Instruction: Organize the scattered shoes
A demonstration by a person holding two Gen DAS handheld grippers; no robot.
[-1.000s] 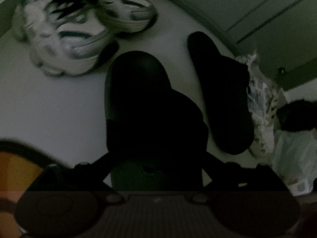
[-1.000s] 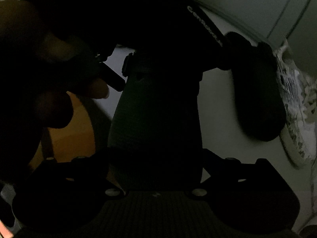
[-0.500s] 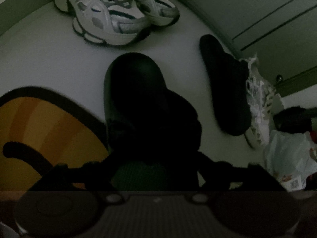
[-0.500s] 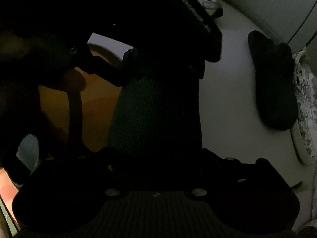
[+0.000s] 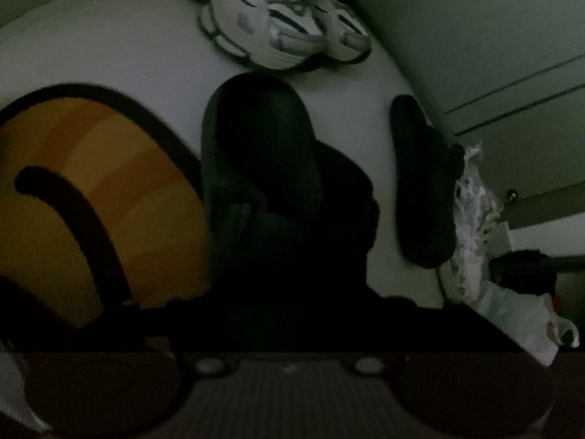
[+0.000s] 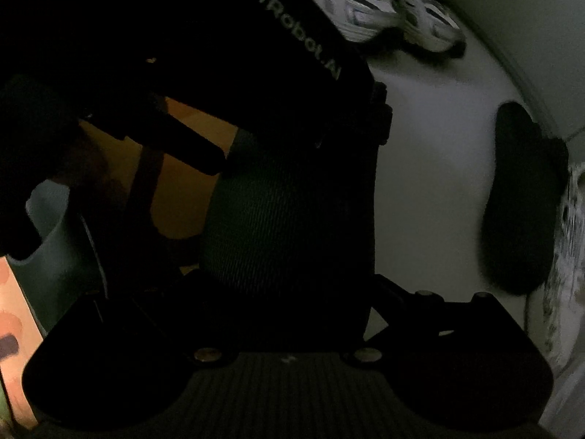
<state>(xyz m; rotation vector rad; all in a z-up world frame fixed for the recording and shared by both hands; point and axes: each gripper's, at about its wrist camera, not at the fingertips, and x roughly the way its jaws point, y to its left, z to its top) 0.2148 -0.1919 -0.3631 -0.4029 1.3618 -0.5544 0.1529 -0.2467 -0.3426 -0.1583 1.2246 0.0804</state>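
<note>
Nearest in the left wrist view, the left gripper [image 5: 289, 241] sat over a black slipper [image 5: 263, 161] on the pale floor [image 5: 109, 51], toe pointing away. Its jaws were closing with the slipper's rear part between them, but the frame was too dark to tell whether the pads pressed on it yet. In the right wrist view the right gripper [image 6: 289, 219] straddled a dark ribbed slipper [image 6: 270, 226], prob. the same one or its upper (couldn't tell which). Jaws stood wide; contact w/ the sides couldn't be made out.

Just left of the slipper lay an orange mat [image 5: 91, 190] w/ a black border. To the right, apart from it, the second black slipper [image 5: 420, 183] lay lengthwise, w/ a white patterned shoe [image 5: 471, 219] touching its far side. Farthest off, a pair of white sneakers [image 5: 285, 18] stood side by side by the wall.

Handling, as a judgement: the slipper looked light and soft, likely foam or knit, so it should squash under a pinch. Best hold would be across the midfoot or heel sides, where it's narrowest. Not fragile, not slippery.
</note>
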